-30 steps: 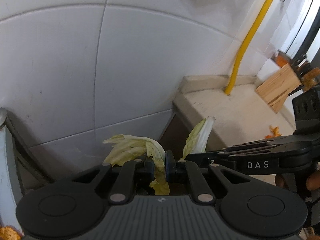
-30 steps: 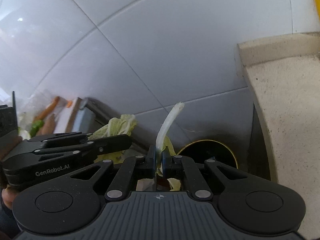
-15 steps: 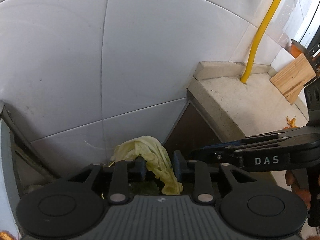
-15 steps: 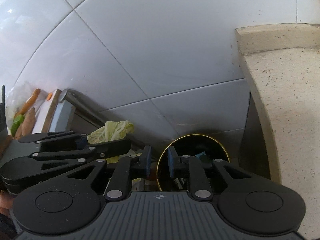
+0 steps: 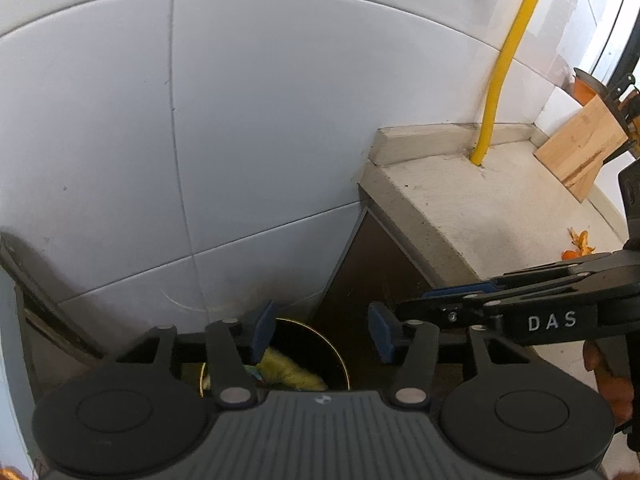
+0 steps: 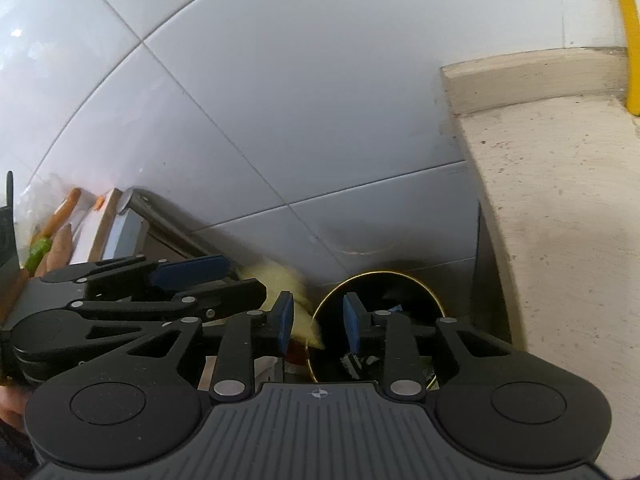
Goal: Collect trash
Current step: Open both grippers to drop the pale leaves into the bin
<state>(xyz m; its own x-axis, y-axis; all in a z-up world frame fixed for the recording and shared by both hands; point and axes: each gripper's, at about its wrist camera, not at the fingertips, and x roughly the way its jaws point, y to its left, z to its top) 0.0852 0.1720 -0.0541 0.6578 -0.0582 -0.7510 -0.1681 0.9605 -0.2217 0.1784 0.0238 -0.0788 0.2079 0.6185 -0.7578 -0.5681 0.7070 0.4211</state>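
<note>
A dark bin with a gold rim [image 5: 341, 356] [image 6: 400, 273] stands on the floor against the tiled wall, below both grippers. My left gripper [image 5: 320, 334] hangs over it; its jaws are opening and nothing is between them. A yellow-green cabbage leaf [image 5: 288, 368] lies inside the bin under it. My right gripper [image 6: 318, 324] is also above the bin, jaws opening and empty. A blurred pale leaf [image 6: 280, 280] is dropping just left of the rim. Each gripper shows in the other's view: the right gripper [image 5: 412, 300], the left gripper [image 6: 244, 278].
A stone counter [image 5: 480, 208] [image 6: 560, 200] ends right beside the bin. On it are a yellow pipe [image 5: 500, 72], a wooden block [image 5: 580, 148] and orange peel [image 5: 580, 240]. Vegetables [image 6: 52, 224] and a metal edge [image 6: 132, 208] lie to the left.
Both grippers held cabbage leaves a second ago and have since opened. The leaves dropped out; the left one now lies in the bin, which has come into view below.
</note>
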